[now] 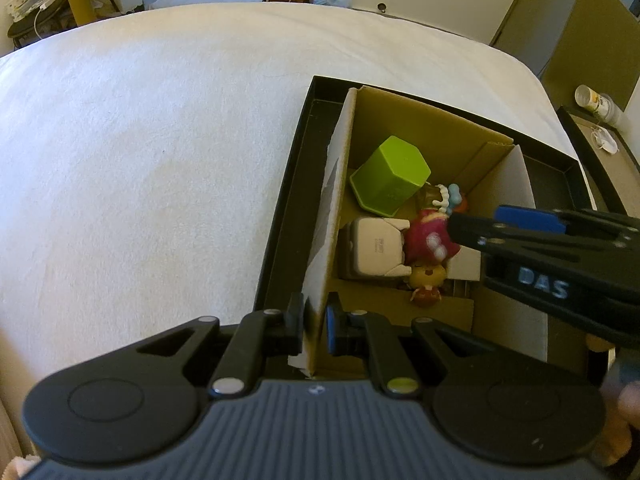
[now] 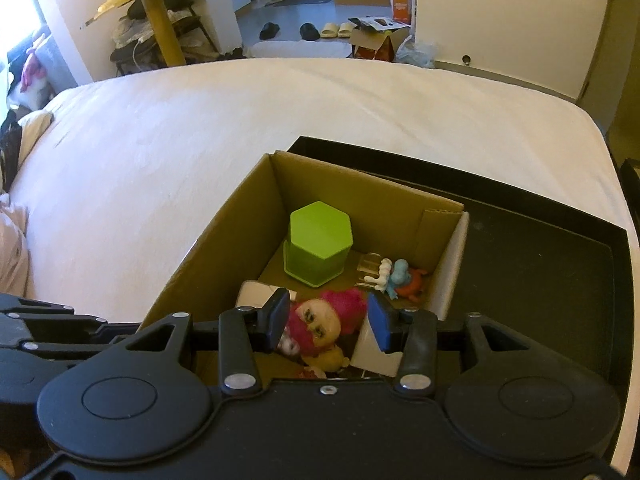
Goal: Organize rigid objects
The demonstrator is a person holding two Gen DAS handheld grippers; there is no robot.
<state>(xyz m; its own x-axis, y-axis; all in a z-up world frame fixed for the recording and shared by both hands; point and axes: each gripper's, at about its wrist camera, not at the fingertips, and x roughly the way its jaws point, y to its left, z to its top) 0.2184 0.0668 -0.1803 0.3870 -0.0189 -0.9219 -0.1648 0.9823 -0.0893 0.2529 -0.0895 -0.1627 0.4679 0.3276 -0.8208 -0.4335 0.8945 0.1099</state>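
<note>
Beyond the white bed [image 2: 200,128] you face pale walls [image 2: 500,8], a grey floor [image 2: 296,12] with slippers [image 2: 338,30], and a yellow-legged table [image 2: 160,16] at left.

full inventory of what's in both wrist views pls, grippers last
cardboard box: 1, brown, standing in the black tray
black tray: 1, on the white bed, right side
white bed: 1, under everything
green hexagonal container: 1, lime green, far end of the box
pink-haired doll: 1, pink hair, middle of the box
yellow figure: 1, yellow, near end of the box beside the doll
white gadget: 1, white/grey, left of the doll
small figures: a cluster, white, blue, orange, far right corner of the box
left gripper: pinching the box's left wall
right gripper: open, above the doll
</note>
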